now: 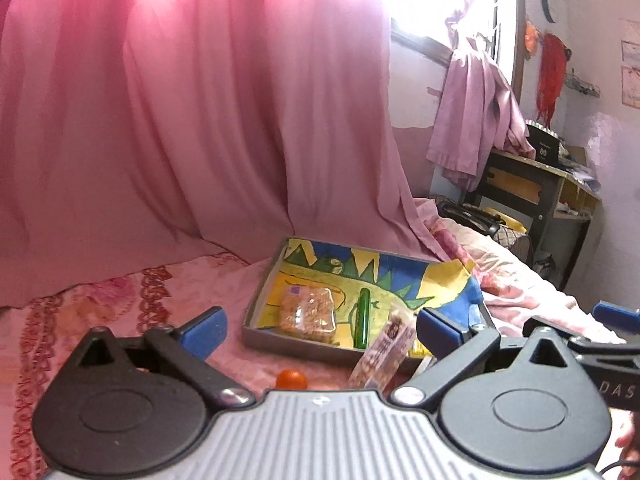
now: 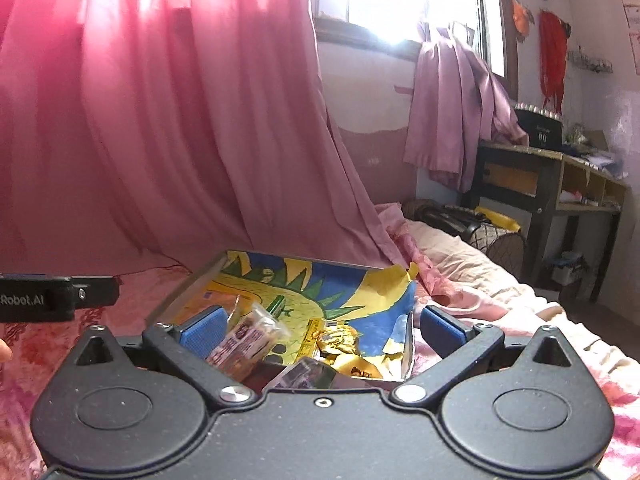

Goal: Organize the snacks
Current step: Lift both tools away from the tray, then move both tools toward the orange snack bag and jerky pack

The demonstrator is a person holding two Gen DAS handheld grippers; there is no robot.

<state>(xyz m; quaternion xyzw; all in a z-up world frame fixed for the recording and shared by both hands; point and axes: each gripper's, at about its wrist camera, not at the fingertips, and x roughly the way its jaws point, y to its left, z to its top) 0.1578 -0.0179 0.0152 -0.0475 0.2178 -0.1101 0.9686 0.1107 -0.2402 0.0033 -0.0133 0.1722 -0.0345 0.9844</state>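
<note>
Left wrist view had the left gripper (image 1: pixel 320 330) with jaws wide apart, nothing between the pads, hovering over the pink bedspread (image 1: pixel 120 304) short of the tray (image 1: pixel 256 320). Right gripper (image 2: pixel 320 326) was likewise spread wide and empty, held over the tray's near end. No earlier picture to compare, so only the stance is noted.

Snacks sat mostly in the tray, on its dinosaur-print liner (image 1: pixel 320 276): a clear bag of brown crackers (image 1: pixel 307 312) at the left, a green tube (image 1: pixel 363 316) lying lengthwise in the middle, a gold foil packet (image 2: pixel 340 340) at the right near end. A long printed wrapper (image 1: pixel 384 356) leaned over the near rim, part in, part out. A small orange ball (image 1: pixel 292 379), maybe a fruit or candy, lay on the bedspread outside the tray, just before the rim.

Handling, as judged: all light. Cracker bag was soft film over brittle contents; pinch at a sealed edge or lightly across the short side, no hard squeeze. Foil packet was crinkly and slippery; take a crimped end. Long wrapper was floppy; grip mid-length so it would not droop. Tube was stiff, smooth, apt to roll; clamp across its middle. Ball would roll on the soft bedding; close squarely from both sides.
</note>
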